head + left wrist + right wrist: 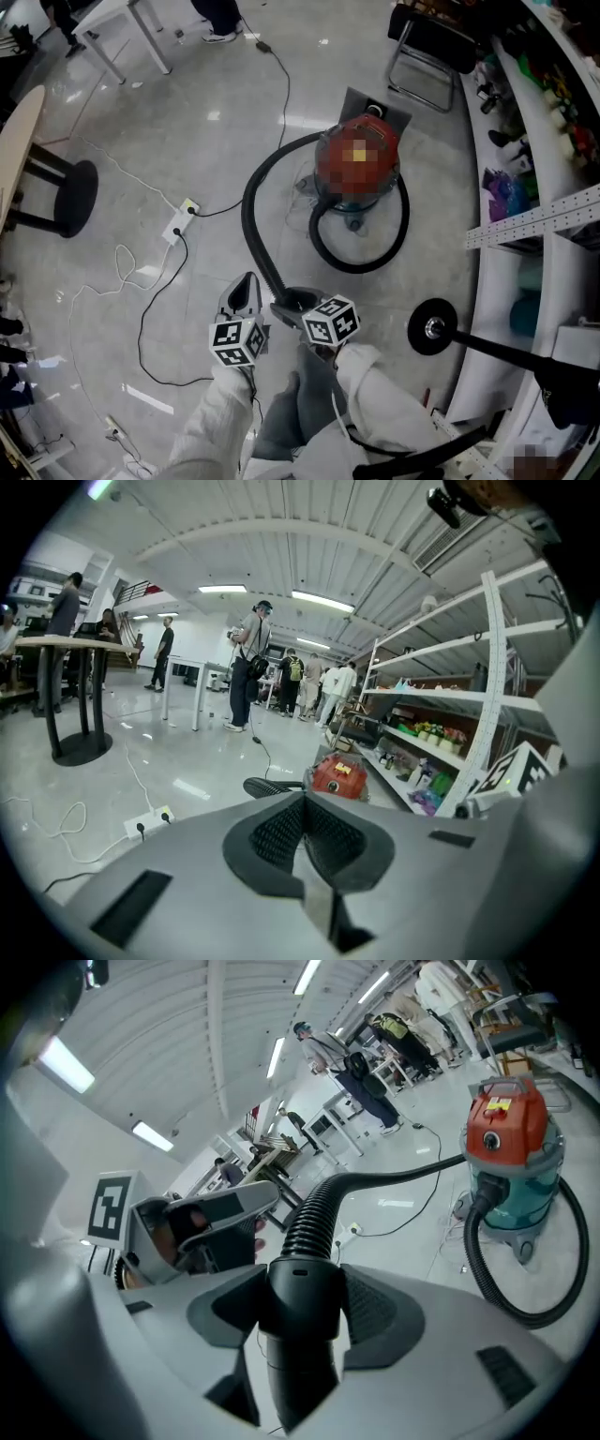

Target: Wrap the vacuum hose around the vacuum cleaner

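My right gripper has its jaws clamped on the smooth black collar at the free end of the hose, one pad on each side of it, and they stand fairly wide because the collar is thick. My left gripper has its pads pressed together at the tip with nothing between them. In the head view it sits just beside the right gripper, on my left, not touching the hose. From the collar the ribbed hose runs away from me over the pale floor. It bends in a wide arc to the left and comes round to the vacuum cleaner, which stands upright well ahead of me. The vacuum cleaner has a red lid and, in the right gripper view, a blue-green body. A further stretch of hose lies in a loop on the floor round the near side of its base. A white power strip lies on the floor to the left of the arc, with a black cable and a white cable trailing from it. Shelves with goods run along my right side, and a dark round table foot stands far to the left.
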The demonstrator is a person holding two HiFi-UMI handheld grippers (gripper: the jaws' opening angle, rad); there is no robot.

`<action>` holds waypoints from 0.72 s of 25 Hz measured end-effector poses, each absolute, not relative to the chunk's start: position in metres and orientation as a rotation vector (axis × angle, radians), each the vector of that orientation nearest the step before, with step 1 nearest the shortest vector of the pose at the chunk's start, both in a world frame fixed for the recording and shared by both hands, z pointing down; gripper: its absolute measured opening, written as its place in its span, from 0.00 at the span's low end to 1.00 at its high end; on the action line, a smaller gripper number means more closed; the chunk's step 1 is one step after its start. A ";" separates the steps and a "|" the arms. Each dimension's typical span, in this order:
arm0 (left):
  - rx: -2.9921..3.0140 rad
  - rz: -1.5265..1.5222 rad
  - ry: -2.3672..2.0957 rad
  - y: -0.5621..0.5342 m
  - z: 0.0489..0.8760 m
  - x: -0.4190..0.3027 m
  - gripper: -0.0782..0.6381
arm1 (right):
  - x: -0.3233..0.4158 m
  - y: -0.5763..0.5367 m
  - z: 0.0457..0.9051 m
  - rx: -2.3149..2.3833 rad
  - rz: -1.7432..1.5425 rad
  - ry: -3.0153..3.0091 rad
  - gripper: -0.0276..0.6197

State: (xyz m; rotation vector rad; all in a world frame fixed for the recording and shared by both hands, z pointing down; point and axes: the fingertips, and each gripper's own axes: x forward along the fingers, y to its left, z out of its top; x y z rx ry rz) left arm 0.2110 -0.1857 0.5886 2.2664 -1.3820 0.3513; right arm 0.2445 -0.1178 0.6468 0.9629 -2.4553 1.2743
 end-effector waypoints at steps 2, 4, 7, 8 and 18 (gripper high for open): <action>2.285 0.368 -1.385 -0.178 0.645 0.208 0.11 | 0.244 -0.109 0.700 0.925 1.221 -2.474 0.41; 2.288 0.367 -1.390 -0.170 0.706 0.207 0.11 | 0.249 -0.102 0.755 0.910 1.175 -2.494 0.41; 2.278 0.336 -1.409 -0.165 0.791 0.203 0.11 | 0.258 -0.093 0.837 0.885 1.111 -2.511 0.41; 2.278 0.323 -1.417 -0.166 0.816 0.202 0.11 | 0.261 -0.092 0.864 0.874 1.089 -2.508 0.41; 2.299 0.320 -1.415 -0.178 0.957 0.209 0.11 | 0.286 -0.104 1.012 0.843 0.958 -2.469 0.41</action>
